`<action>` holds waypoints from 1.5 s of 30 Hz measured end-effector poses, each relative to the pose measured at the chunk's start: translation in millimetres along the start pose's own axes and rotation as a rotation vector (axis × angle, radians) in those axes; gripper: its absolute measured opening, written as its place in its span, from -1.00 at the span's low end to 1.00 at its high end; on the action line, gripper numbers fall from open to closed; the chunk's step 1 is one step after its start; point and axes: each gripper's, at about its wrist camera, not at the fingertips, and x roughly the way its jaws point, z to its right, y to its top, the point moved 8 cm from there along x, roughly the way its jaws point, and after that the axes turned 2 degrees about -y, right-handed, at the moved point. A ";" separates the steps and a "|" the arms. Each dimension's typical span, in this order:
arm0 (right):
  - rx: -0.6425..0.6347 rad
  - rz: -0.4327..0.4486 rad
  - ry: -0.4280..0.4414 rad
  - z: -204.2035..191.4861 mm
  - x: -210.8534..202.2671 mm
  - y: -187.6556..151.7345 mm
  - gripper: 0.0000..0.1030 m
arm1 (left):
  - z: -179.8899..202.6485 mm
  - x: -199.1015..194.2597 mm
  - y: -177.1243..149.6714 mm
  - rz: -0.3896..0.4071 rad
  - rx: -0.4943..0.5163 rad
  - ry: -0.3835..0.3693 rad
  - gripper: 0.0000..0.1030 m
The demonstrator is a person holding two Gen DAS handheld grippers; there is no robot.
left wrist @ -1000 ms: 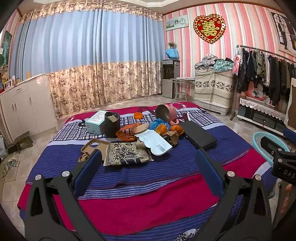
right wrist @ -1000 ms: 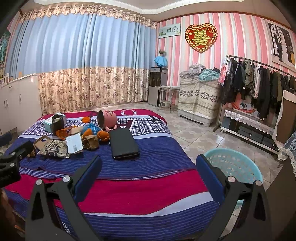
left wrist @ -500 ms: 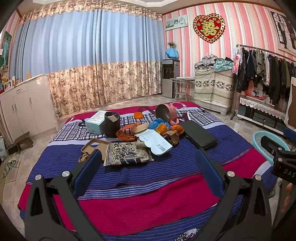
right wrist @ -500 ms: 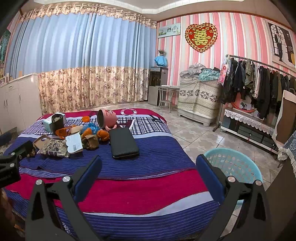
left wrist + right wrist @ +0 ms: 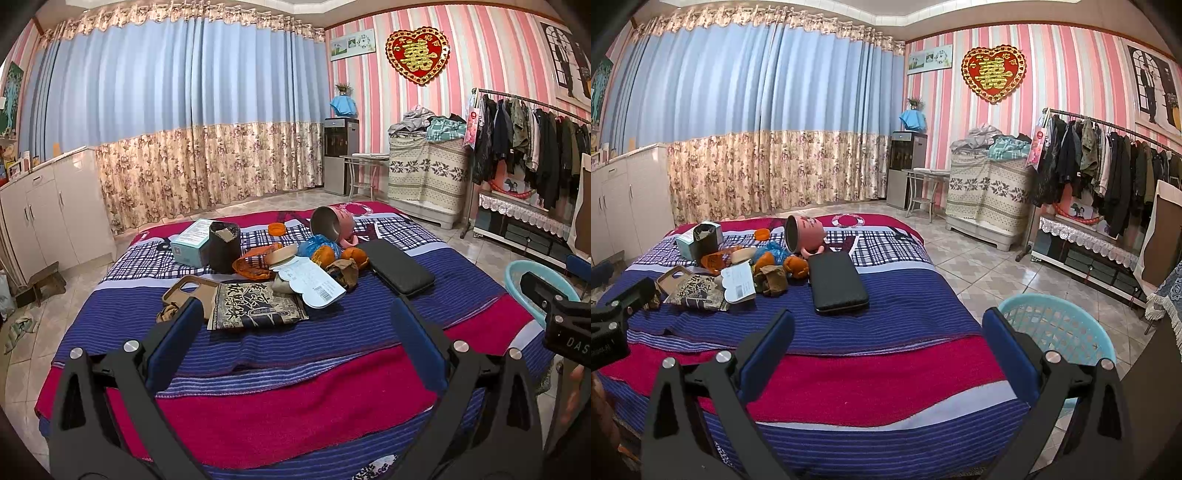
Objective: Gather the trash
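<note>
Left gripper and right gripper both spread wide, grasping nothing, poised over the near edge of the bed. No shift from the views half a second and a second earlier; collection judged not yet begun. Trash heaped mid-bed, toward the left: patterned packet nearest, white labelled wrapper overlapping its right edge, orange peels and brown crumpled paper just beyond. Among the trash, likely keepers: phone case, black case, tipped pink mug, box. Light blue basket on the floor, right of the bed, the probable receptacle; open blanket between grippers and heap.
</note>
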 end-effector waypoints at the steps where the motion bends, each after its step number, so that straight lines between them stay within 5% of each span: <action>1: -0.001 -0.001 0.000 0.0 0.1 0.0 0.92 | 0.0 -0.2 0.1 0.000 0.000 0.000 0.90; 45: 0.002 -0.034 0.002 3.0 10.4 -11.3 0.92 | -31.5 24.5 -14.6 -0.043 -0.018 0.025 0.90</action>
